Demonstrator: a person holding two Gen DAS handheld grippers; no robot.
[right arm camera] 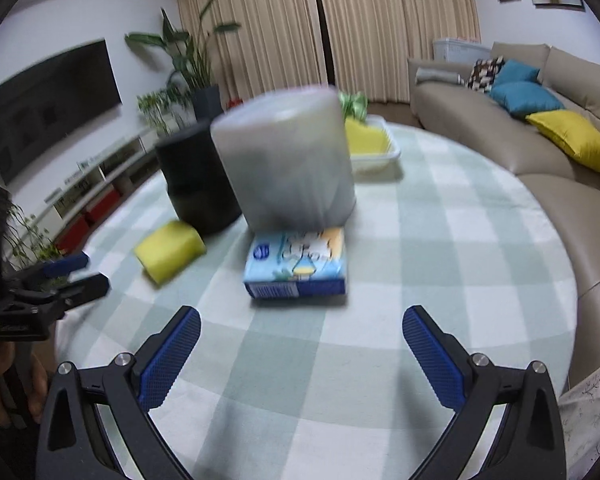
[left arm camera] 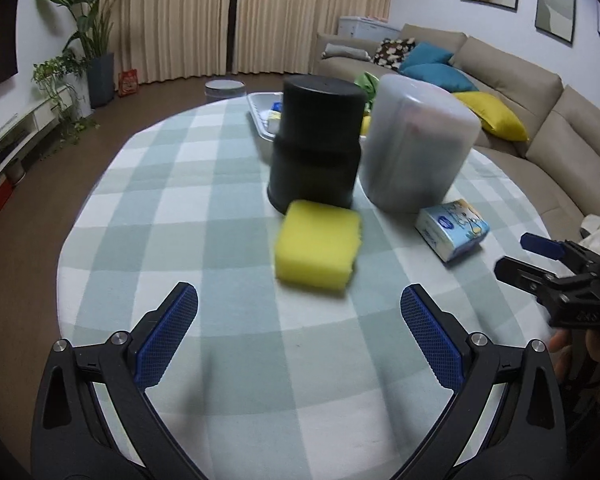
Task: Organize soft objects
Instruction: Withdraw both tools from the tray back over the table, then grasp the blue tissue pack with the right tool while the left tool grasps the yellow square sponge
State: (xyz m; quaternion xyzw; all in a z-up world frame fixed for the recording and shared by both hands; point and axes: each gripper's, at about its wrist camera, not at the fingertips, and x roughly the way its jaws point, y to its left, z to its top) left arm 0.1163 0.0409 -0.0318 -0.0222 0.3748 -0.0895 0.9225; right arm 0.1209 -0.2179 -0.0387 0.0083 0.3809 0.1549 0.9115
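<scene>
A yellow sponge lies on the checked tablecloth, straight ahead of my open left gripper; it also shows at the left in the right wrist view. A blue tissue pack lies ahead of my open right gripper, against a frosted grey canister; the pack also shows in the left wrist view. Both grippers hover empty above the table. A white tray behind the canisters holds yellow and green soft items.
A black cylinder and the frosted canister stand mid-table, hiding part of the tray. The right gripper shows at the left view's right edge. A beige sofa with cushions curves around the right side.
</scene>
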